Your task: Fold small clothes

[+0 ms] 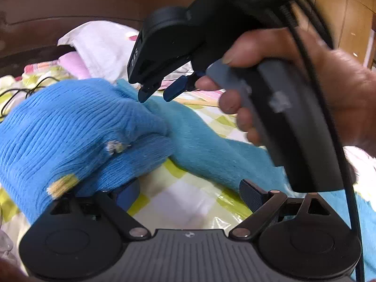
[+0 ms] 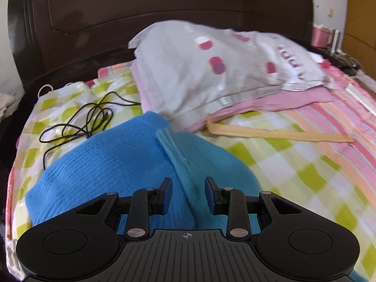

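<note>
A bright blue knitted garment [image 1: 70, 127] with small yellow marks lies bunched on the checked bed sheet [image 1: 183, 197], overlapping a teal knitted piece [image 1: 211, 145]. My left gripper [image 1: 188, 192] is open; the blue knit drapes over its left finger [image 1: 127, 192]. My right gripper [image 1: 156, 92], held by a hand, hovers open just above the seam between the two pieces. In the right wrist view the right gripper [image 2: 186, 197] is open over the blue knit [image 2: 105, 164] and teal piece [image 2: 211, 164].
A white pillow [image 2: 211, 70] with pink spots lies on pink folded bedding behind the clothes. A black cable [image 2: 77, 122] coils at the left. A tan strap [image 2: 277, 134] lies to the right. The dark headboard [image 2: 141, 11] stands behind.
</note>
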The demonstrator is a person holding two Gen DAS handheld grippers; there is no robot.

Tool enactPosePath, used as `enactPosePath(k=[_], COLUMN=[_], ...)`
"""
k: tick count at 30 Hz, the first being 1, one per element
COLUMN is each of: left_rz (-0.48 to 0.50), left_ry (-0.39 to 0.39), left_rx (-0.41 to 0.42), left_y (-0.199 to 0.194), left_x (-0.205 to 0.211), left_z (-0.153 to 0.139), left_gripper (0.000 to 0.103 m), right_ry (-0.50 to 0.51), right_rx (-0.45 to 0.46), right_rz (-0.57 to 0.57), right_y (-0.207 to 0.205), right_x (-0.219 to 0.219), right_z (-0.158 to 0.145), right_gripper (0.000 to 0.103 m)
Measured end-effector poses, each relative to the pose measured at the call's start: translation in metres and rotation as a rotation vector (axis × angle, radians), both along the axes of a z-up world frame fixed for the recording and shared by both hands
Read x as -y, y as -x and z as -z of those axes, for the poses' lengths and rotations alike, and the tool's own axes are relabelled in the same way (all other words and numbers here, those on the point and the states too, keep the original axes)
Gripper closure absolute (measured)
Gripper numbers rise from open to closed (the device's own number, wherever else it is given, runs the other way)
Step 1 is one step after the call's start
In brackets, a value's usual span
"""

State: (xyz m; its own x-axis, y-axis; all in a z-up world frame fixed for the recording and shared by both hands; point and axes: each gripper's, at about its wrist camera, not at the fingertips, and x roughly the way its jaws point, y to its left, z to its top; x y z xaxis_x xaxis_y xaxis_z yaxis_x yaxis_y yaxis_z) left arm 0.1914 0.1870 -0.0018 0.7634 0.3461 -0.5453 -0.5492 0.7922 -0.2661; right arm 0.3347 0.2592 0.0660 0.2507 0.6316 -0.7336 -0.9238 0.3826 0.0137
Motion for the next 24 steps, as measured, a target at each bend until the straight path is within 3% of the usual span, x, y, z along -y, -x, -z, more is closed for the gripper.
enactPosePath(k=[10, 14, 18, 24], left_rz=[0.0, 0.004, 0.023, 0.05], left_ry=[0.023, 0.012, -0.013, -0.065], left_rx=[-0.017, -0.023, -0.021, 0.005], left_y=[-0.004, -0.005, -0.004, -0.004], left_x=[-0.004, -0.002, 0.01, 0.018], left_z=[0.003, 0.004, 0.004, 0.002], left_gripper=[0.006, 0.006, 0.006, 0.006], right_ry=[0.049, 0.056, 0.001, -0.142], right_rx=[0.033, 0.048, 0.057, 0.049], right_rz=[0.032, 0.072, 0.126, 0.263], right_y=[-0.007, -0.006, -0.007, -0.021], right_x=[-0.035, -0.038, -0.018, 0.054], right_z=[0.026, 0.027, 0.009, -0.038], right_gripper=[0.072, 0.087, 0.092, 0.093])
